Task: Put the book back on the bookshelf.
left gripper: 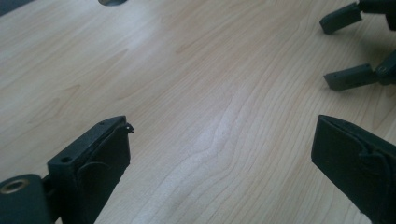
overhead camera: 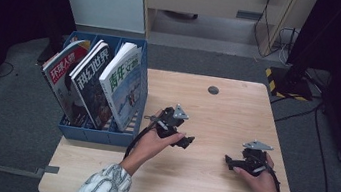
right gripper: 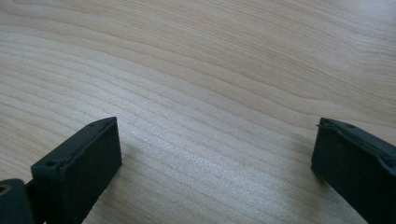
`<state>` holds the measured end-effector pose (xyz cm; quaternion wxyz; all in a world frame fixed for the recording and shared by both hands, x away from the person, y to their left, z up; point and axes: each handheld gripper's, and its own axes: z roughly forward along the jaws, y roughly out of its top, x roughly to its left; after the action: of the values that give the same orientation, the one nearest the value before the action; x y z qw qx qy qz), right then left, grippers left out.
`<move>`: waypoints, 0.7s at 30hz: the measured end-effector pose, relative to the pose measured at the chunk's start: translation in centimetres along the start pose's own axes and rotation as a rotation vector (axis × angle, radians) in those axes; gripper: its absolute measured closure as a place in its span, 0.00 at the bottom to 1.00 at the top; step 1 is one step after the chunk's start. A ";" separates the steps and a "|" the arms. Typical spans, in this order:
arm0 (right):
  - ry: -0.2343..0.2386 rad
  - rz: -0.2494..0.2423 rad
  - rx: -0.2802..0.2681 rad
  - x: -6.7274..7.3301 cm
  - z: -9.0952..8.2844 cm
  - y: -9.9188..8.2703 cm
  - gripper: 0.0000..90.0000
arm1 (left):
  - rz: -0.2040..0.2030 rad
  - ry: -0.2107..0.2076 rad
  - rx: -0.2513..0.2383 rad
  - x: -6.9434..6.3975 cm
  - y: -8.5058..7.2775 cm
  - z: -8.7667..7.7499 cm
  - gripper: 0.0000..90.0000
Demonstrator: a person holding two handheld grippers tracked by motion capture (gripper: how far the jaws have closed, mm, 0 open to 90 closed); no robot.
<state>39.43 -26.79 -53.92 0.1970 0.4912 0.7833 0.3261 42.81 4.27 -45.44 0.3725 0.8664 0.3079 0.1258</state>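
My left gripper (overhead camera: 187, 141) rests low over the wooden table (overhead camera: 216, 117), just right of the blue file rack (overhead camera: 97, 133), held by a hand in a patterned sleeve. In the left gripper view its jaws stand wide apart, left gripper (left gripper: 222, 133) open over bare wood. My right gripper (overhead camera: 228, 159) sits near the table's right front, pointing left toward the other one. Its jaws are also spread wide, right gripper (right gripper: 215, 128) open with nothing between them. The right gripper's fingertips (left gripper: 348, 77) show at the upper right of the left gripper view.
The blue file rack holds three magazines (overhead camera: 94, 83) standing tilted at the table's left edge. A round grey cable hole (overhead camera: 213, 90) sits near the far edge. Cables (overhead camera: 316, 121) run on the grey floor to the right.
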 end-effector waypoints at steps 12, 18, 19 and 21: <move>-0.002 -0.003 -0.001 0.0 0.0 0.0 0.02 | -0.030 -0.015 0.047 -0.6 -1.9 3.1 0.05; -0.003 -0.002 -0.002 0.0 0.0 0.0 0.02 | -0.033 -0.002 0.062 -0.6 -2.5 4.3 0.05; -0.001 -0.003 -0.001 0.0 0.0 0.0 0.02 | -0.032 0.008 0.065 -0.6 -2.5 4.5 0.05; -0.002 -0.003 -0.001 0.0 0.0 0.0 0.02 | -0.034 0.020 0.067 -0.5 -2.7 4.8 0.05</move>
<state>39.46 -26.81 -53.93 0.1983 0.4904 0.7836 0.3259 43.35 2.67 -50.71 0.3424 0.8716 0.3302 0.1181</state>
